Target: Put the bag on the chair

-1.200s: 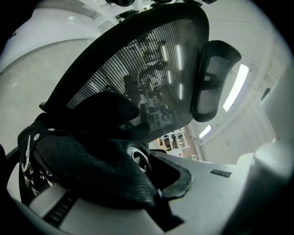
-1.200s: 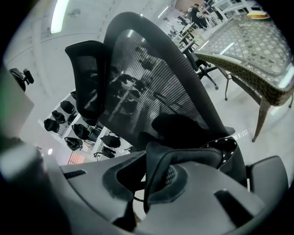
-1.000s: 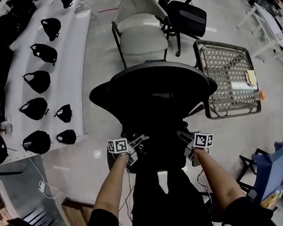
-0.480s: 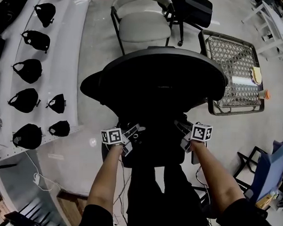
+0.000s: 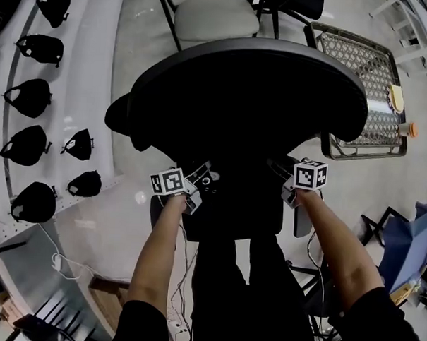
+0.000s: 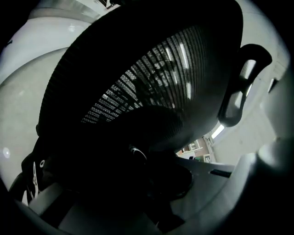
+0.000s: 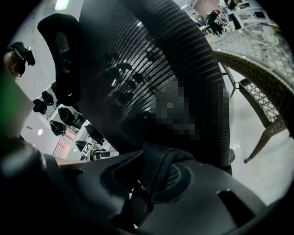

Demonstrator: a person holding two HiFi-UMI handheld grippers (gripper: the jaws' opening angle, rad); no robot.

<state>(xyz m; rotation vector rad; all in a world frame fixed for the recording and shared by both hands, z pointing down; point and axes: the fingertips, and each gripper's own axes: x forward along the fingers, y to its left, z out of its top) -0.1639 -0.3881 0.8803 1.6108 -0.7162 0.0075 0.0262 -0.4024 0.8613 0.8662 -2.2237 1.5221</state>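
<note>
A black office chair with a mesh back fills the middle of the head view, and its mesh looms over both gripper views. Low in front of that back, a black bag hangs between my hands. The left gripper holds the bag's left side, its jaws shut on dark fabric near a metal ring. At the bag's right side is the right gripper. Its jaws have just been opening, and a black strap lies loose between them.
A beige chair stands beyond the office chair. A woven metal table with an orange cup is at the right. A long white table at the left carries several black bags. Cables lie on the floor.
Both grippers have sunk lower with the bag and moved closer to the chair's back, which now fills more of the head view.
</note>
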